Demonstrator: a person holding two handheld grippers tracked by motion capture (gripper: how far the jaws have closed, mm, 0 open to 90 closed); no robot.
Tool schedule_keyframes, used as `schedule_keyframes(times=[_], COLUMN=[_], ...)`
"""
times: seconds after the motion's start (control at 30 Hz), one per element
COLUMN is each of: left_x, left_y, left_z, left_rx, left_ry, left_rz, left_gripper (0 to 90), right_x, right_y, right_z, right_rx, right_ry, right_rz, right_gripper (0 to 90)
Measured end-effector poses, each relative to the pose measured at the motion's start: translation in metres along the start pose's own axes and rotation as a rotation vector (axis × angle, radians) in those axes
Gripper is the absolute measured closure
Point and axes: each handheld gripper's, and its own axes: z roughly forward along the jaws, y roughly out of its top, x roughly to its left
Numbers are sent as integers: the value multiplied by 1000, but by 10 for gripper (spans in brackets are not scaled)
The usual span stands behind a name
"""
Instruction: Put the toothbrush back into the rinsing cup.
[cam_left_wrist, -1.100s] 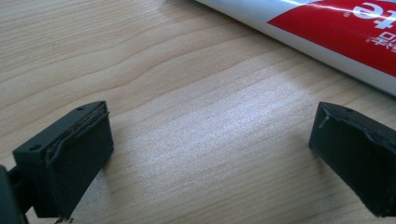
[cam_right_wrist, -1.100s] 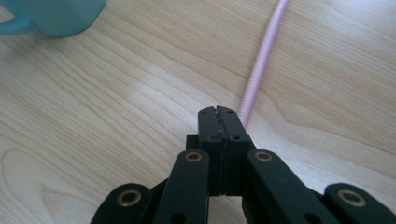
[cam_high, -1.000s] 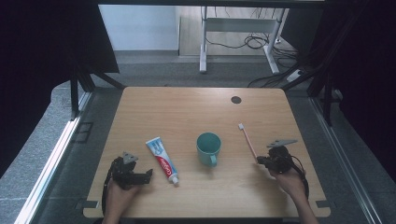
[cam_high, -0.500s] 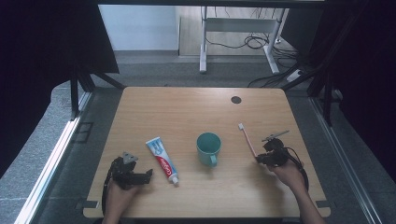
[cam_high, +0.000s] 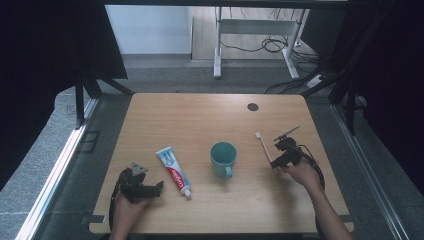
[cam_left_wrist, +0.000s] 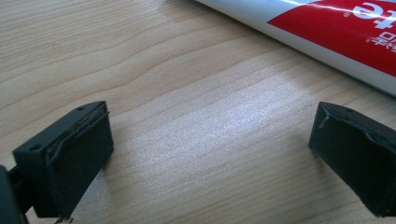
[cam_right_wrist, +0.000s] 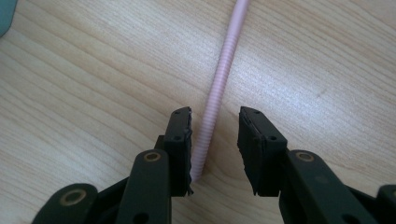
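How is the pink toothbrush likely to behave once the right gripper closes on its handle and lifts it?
The toothbrush looks thin, so probably light. Its ribbed handle should resist slipping. Lying flat on the table, it may roll or pivot if the right gripper pinches off-centre.

So there's a wooden desk (cam_high: 200, 115) with a teal mug (cam_high: 223, 158) about in the middle, handle toward the person. Left of it lies a toothpaste tube (cam_high: 173, 171), cap end nearest the person. The left claw (cam_high: 156, 188) rests just beside that tube. Over on the right, the right claw (cam_high: 275, 164) sits at the near end of a pink toothbrush (cam_high: 263, 146), its jaws having just been opening.
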Motion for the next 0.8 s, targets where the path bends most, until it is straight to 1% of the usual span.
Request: schedule_keyframes(times=[0.23,0.4,0.5,0.57,0.8], left_x=[0,0,0,0,0], left_y=[0,0,0,0,0], left_z=[0,0,0,0,0], left_rx=[0,1,0,1,1], left_ry=[2,0,0,-1,-1], left_rz=[2,3,2,2,3], left_gripper=[0,0,0,0,0], right_x=[0,0,1,1,0], right_y=[15,25,32,36,48], right_z=[4,6,7,8,15], right_rx=[67,93,113,127,181], right_ry=[-8,-17,-16,-25,-45], right_rz=[3,-3,-7,-17,-17], right_gripper=[657,656,636,628,645])
